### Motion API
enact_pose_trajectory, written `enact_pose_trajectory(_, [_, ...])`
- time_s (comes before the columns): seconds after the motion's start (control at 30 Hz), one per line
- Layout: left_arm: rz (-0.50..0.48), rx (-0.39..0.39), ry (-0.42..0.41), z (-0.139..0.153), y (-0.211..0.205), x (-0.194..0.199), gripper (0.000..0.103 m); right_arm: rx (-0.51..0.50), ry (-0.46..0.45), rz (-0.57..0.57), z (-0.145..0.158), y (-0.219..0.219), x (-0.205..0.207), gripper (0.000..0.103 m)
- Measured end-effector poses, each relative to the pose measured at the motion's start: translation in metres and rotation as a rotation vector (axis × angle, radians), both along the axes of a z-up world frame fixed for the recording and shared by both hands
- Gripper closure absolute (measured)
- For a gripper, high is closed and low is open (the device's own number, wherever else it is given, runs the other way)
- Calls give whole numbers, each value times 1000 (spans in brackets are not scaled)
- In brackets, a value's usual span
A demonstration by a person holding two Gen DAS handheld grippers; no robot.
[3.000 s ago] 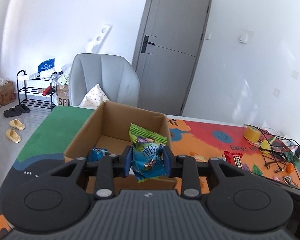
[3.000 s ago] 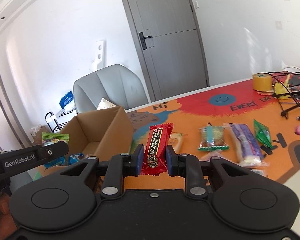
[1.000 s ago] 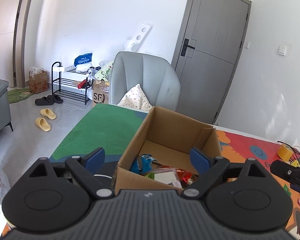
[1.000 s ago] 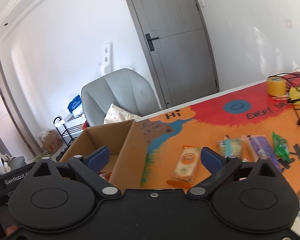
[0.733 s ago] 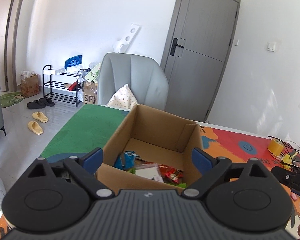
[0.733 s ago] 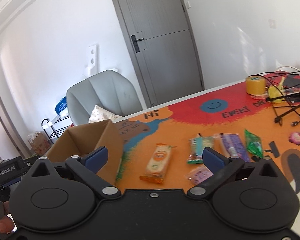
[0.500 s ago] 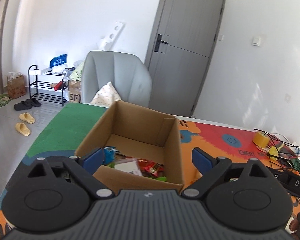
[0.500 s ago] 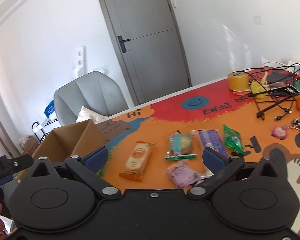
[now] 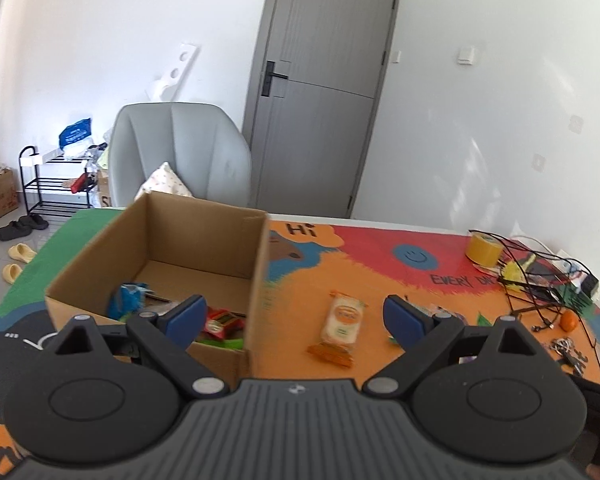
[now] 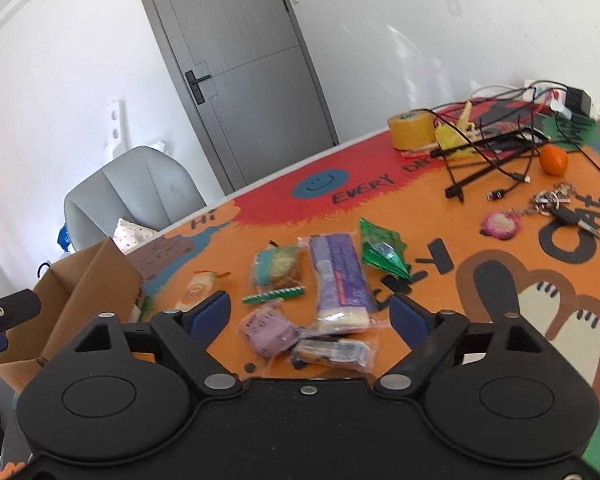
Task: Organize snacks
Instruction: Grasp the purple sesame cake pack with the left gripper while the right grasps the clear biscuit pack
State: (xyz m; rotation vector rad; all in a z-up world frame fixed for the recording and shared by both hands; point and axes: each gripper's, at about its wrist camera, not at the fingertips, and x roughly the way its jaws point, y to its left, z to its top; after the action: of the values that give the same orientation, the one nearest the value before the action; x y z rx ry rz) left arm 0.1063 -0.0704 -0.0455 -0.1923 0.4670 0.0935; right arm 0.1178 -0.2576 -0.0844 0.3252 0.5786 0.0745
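- Cardboard box (image 9: 204, 240) sat at desk's left, holding several snack packs.
- Left tool (image 9: 296, 316) gaped wide, empty, orange packet (image 9: 342, 318) lying ahead on the desk (image 9: 380, 280).
- Right tool (image 10: 310, 314), jaws just narrowing yet apart, gripped nothing; purple packet (image 10: 340, 280) lay beyond.

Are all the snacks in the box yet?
Not yet. A few packets lie inside the brown cardboard box. Both grippers, left and right, are open and empty. Left on the mat: the orange wafer packet, long purple packet, green packet and others.
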Motion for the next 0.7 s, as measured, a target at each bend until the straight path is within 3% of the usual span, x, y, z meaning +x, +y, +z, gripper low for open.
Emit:
enact_pose_trajectory(0.47, [-37,-8,59,-26,-38,20,11,-13,57,-1,-30,-1,20,34])
enact_pose_trajectory(0.57, [-38,-2,72,-33,-42,23,11,-8,58,2,-33,-1,25,45])
enact_pose_trajectory(0.7, [-34,5,95,-40,-44,26,11,3,57,9,-36,-1,30,53])
